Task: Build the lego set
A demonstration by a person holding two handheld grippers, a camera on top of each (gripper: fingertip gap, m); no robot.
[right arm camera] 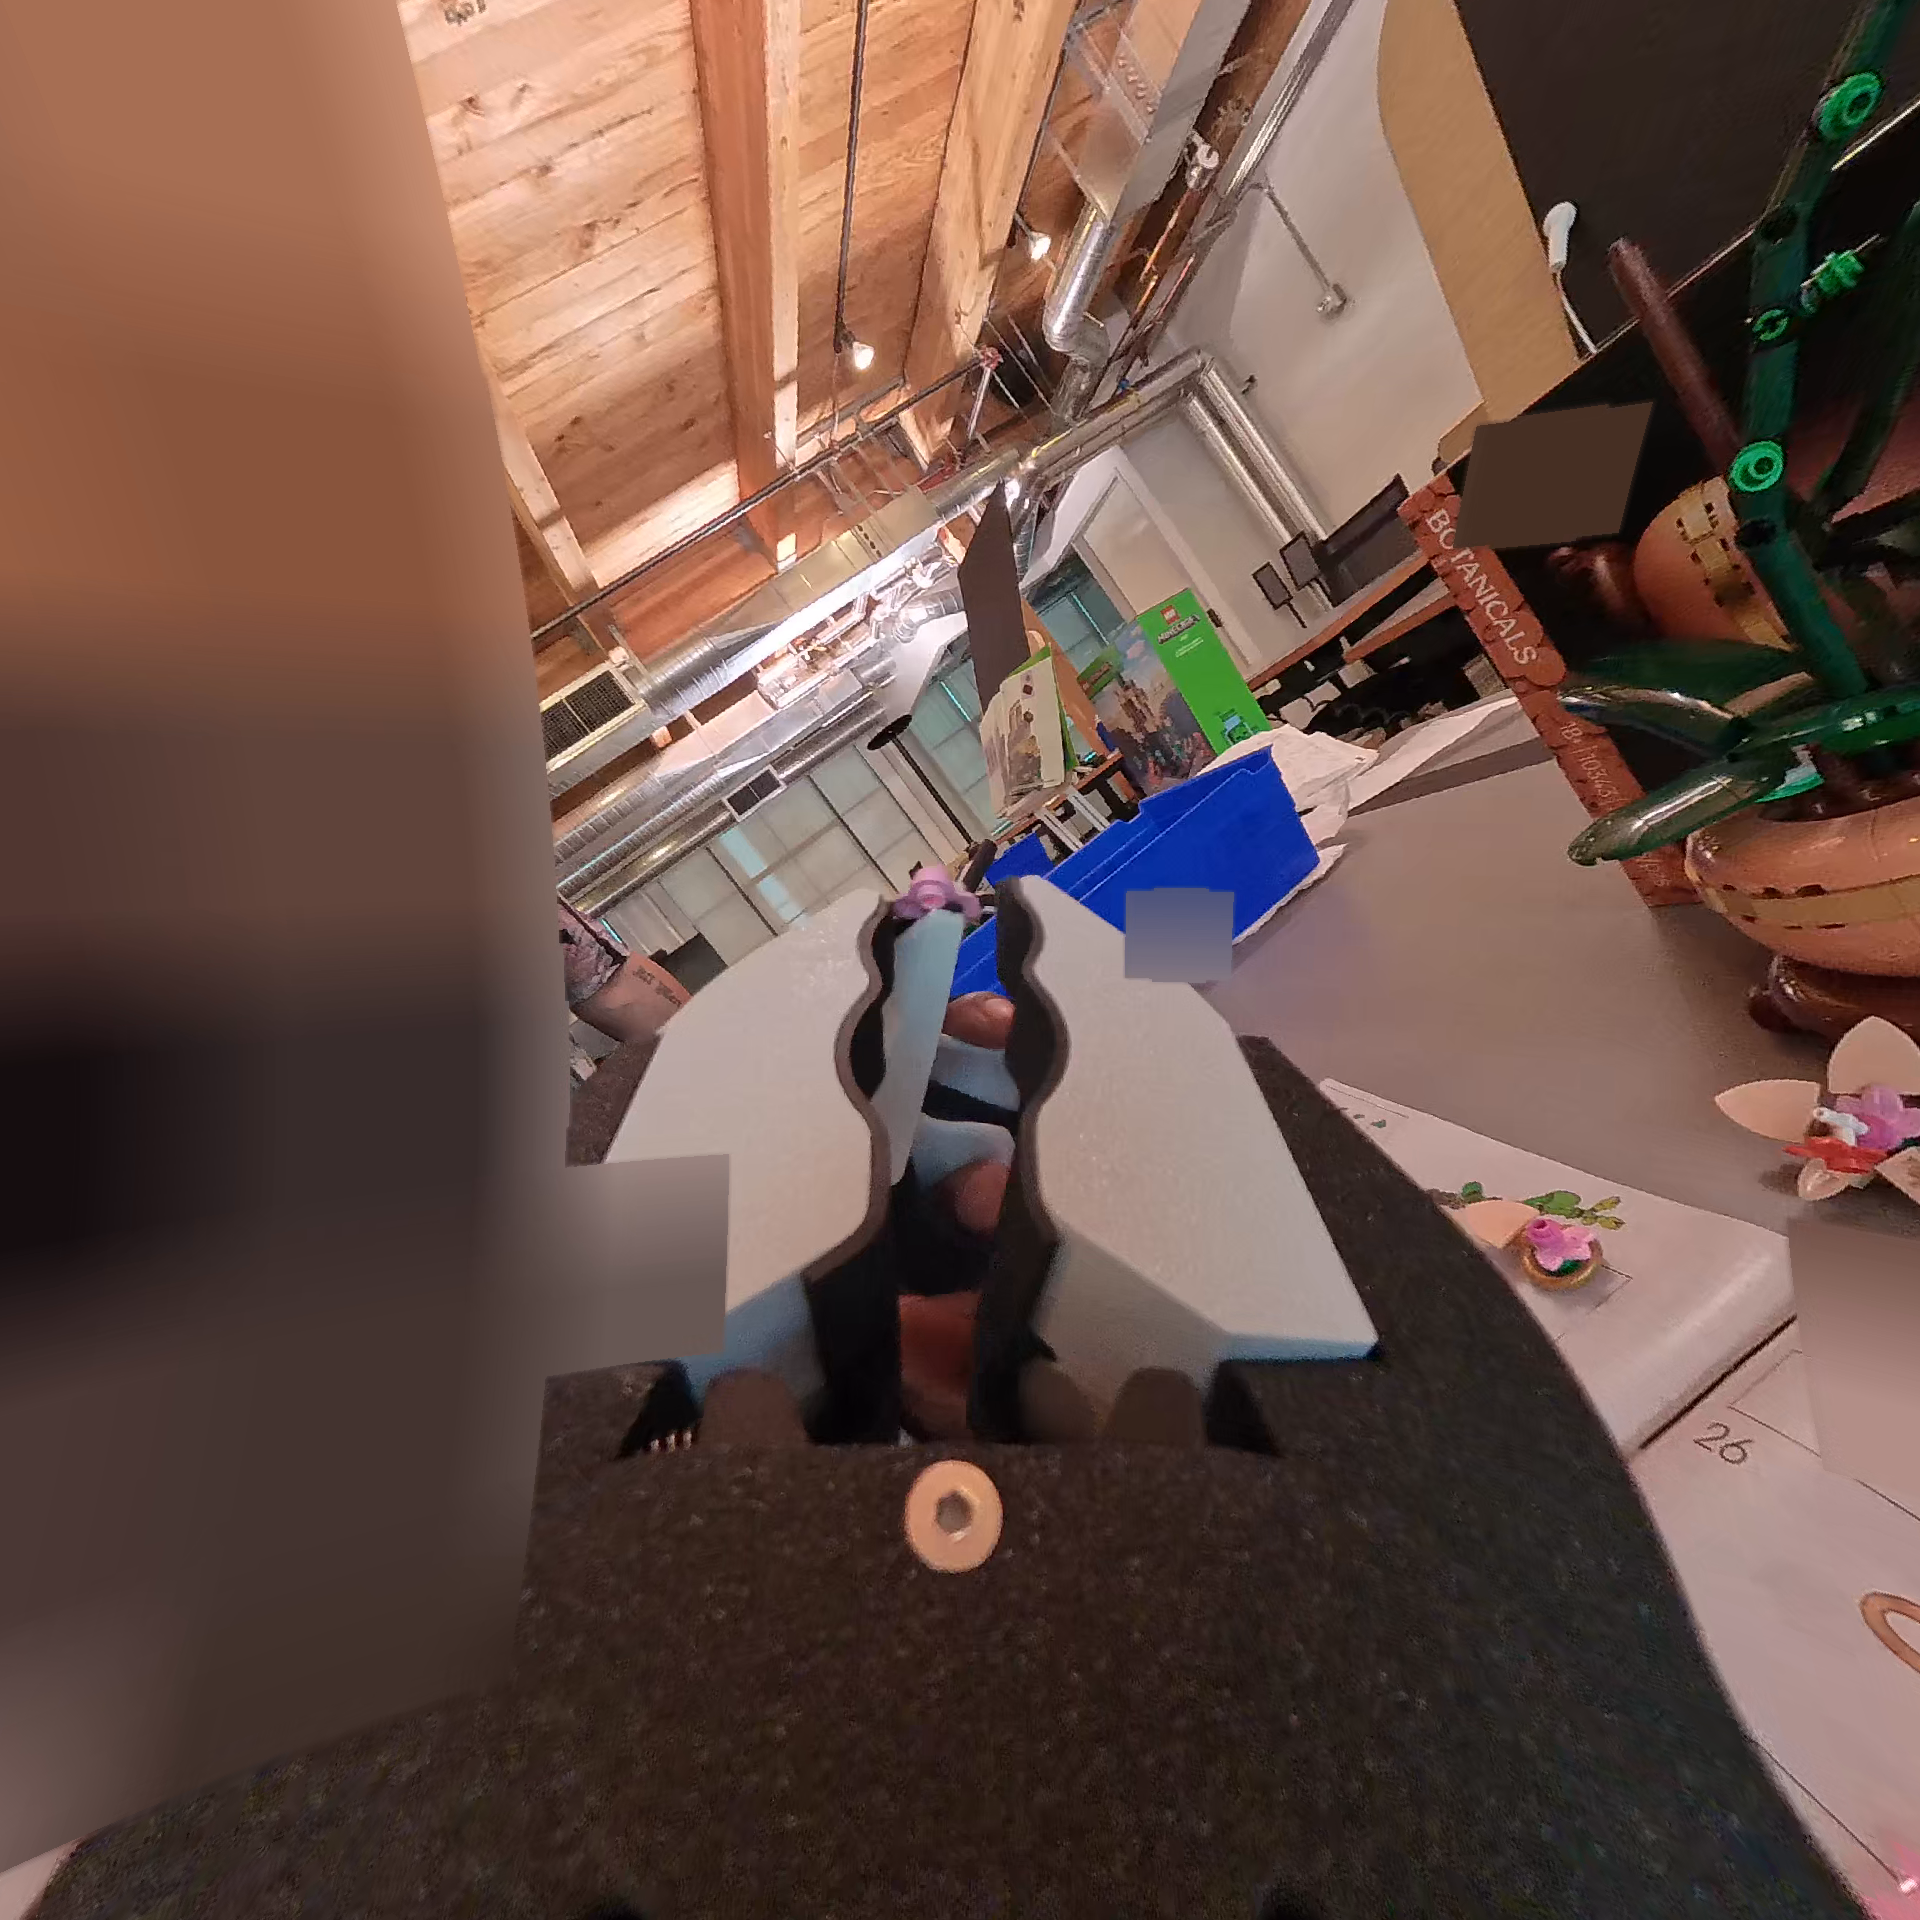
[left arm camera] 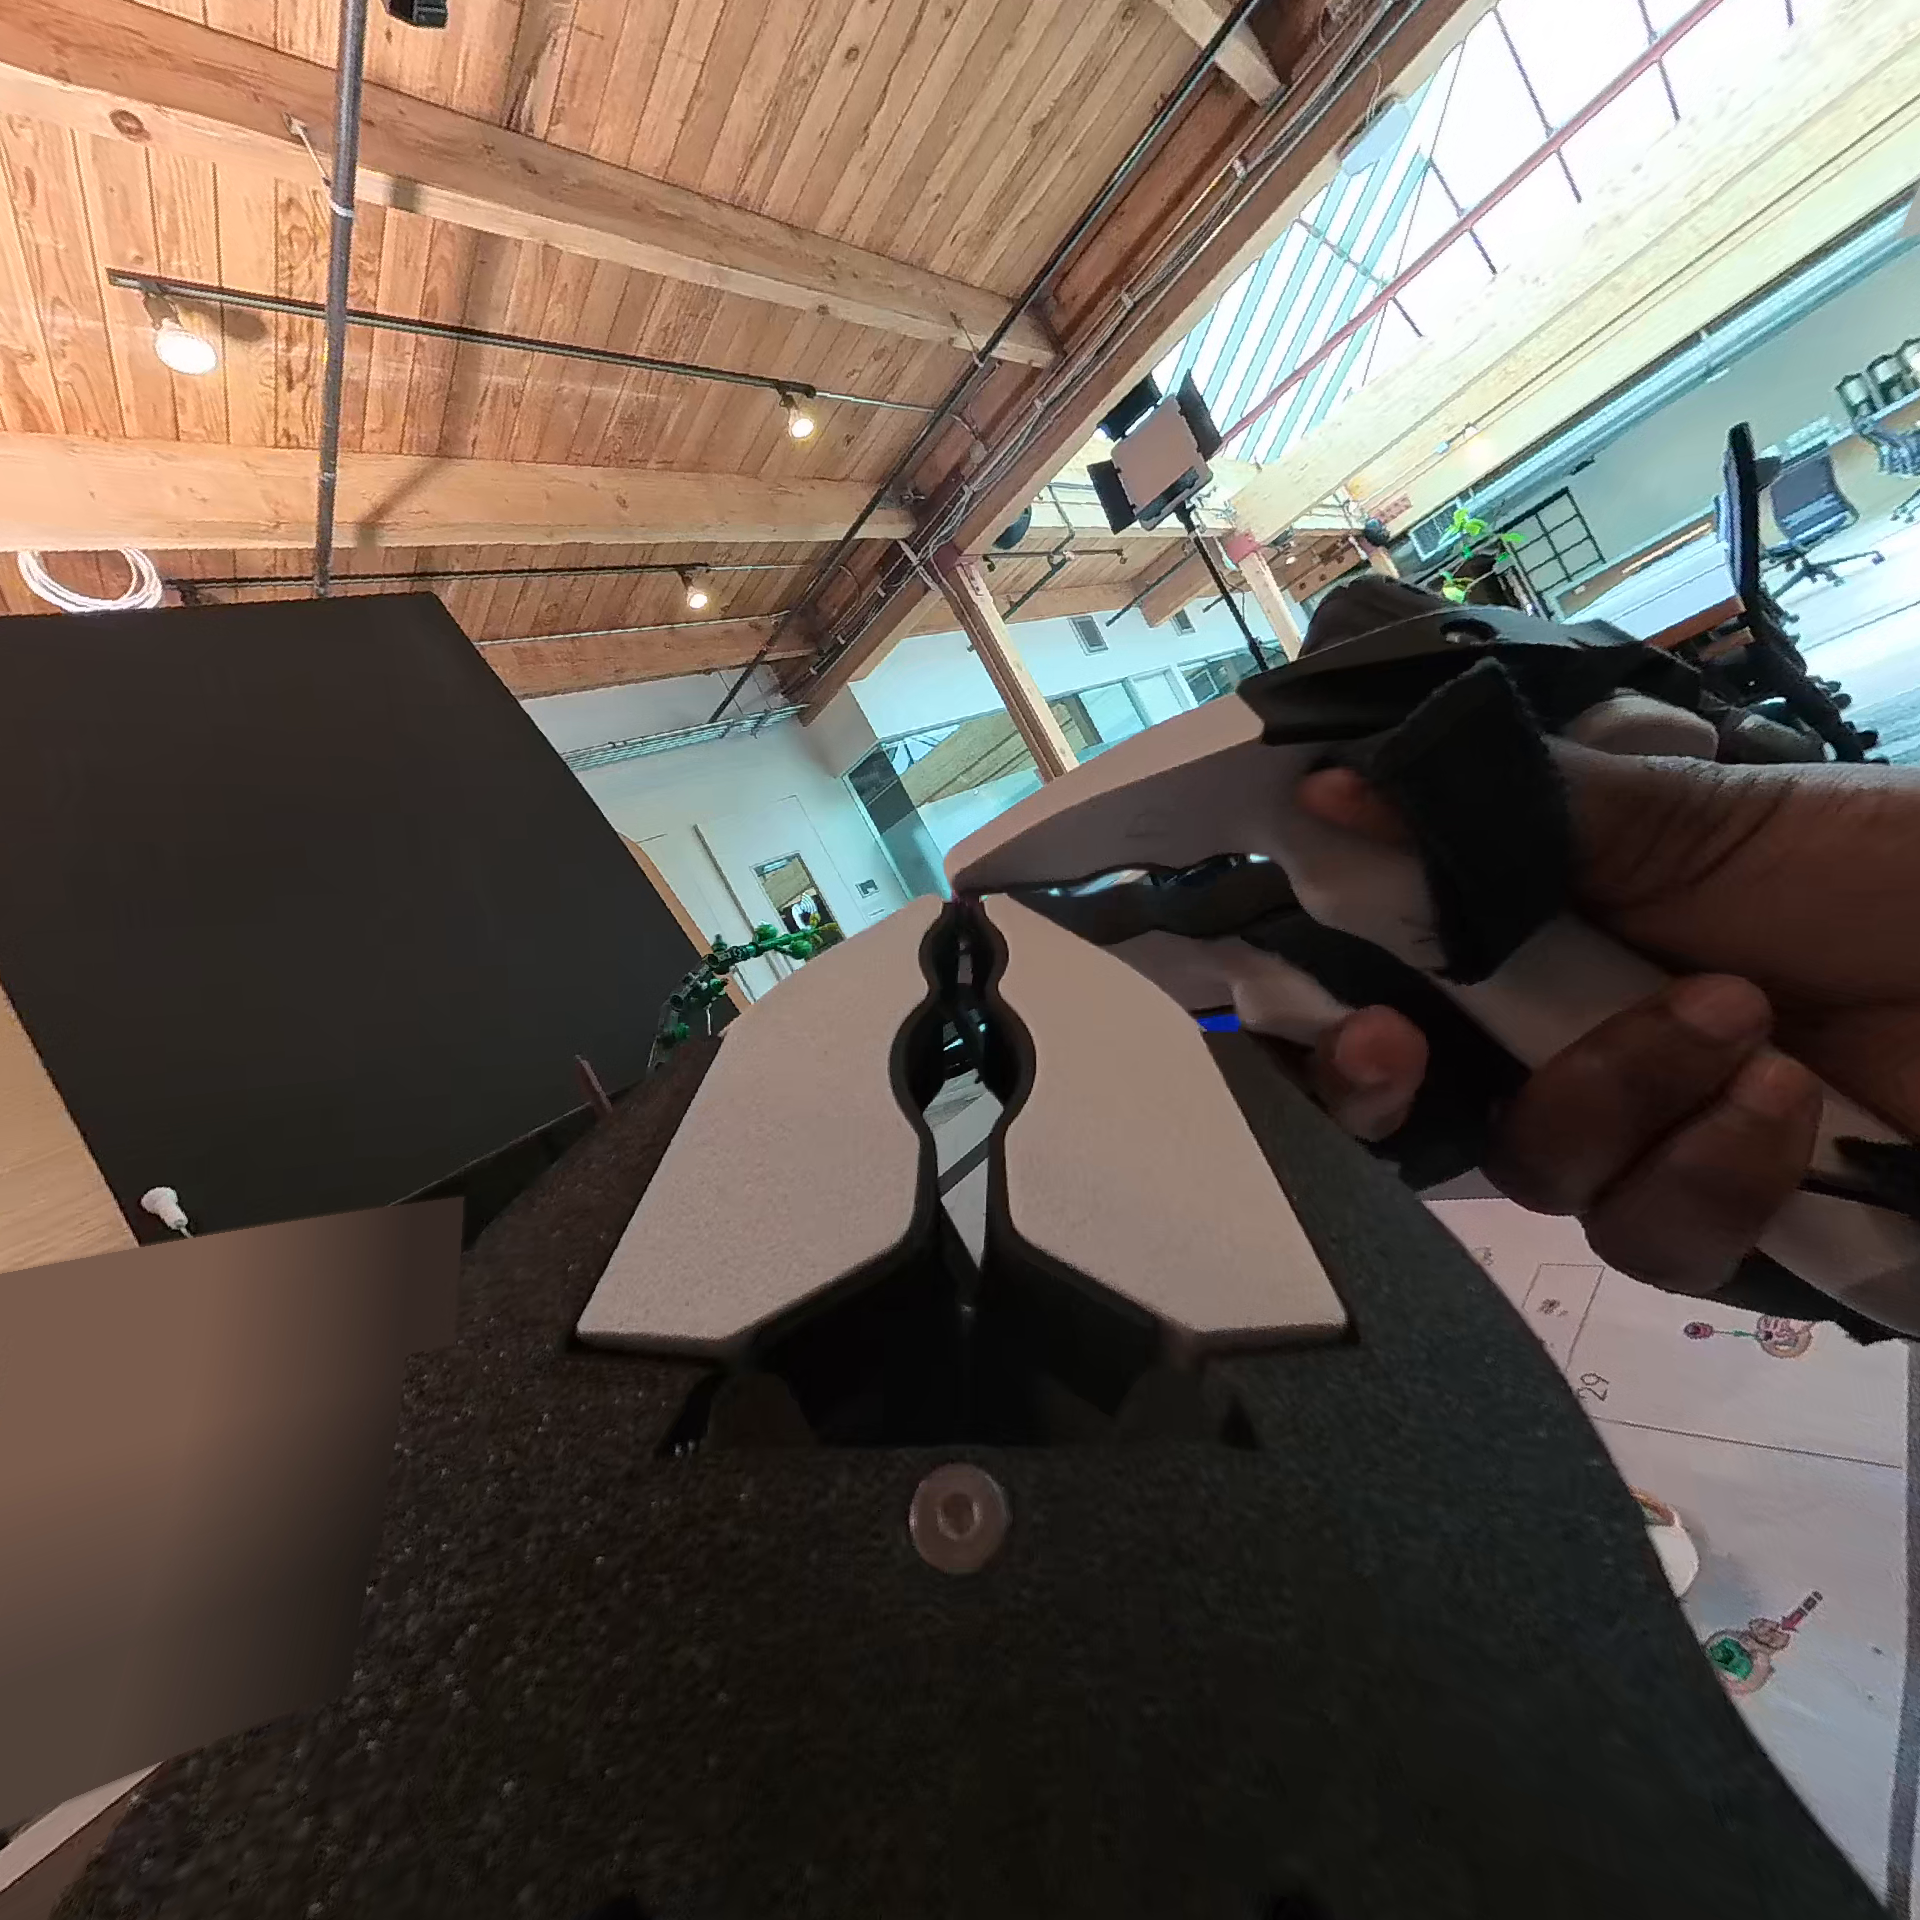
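Left gripper (left arm camera: 964,912) tips met other gripper's tip; contact point too small to tell what, if anything, sat there. Right gripper (right arm camera: 971,899): pink piece (right arm camera: 928,894) at tips, partly behind grey finger of other gripper; whether own pads pressed on it could not be told. Hand (left arm camera: 1704,997) cut off by right edge. Plant model (right arm camera: 1797,582) cut off by top and right edges; its pot (right arm camera: 1829,883) half out of picture. Blue bin (right arm camera: 1195,821) partly behind fingers. Printed sheet (left arm camera: 1766,1475) cut off by right edge.
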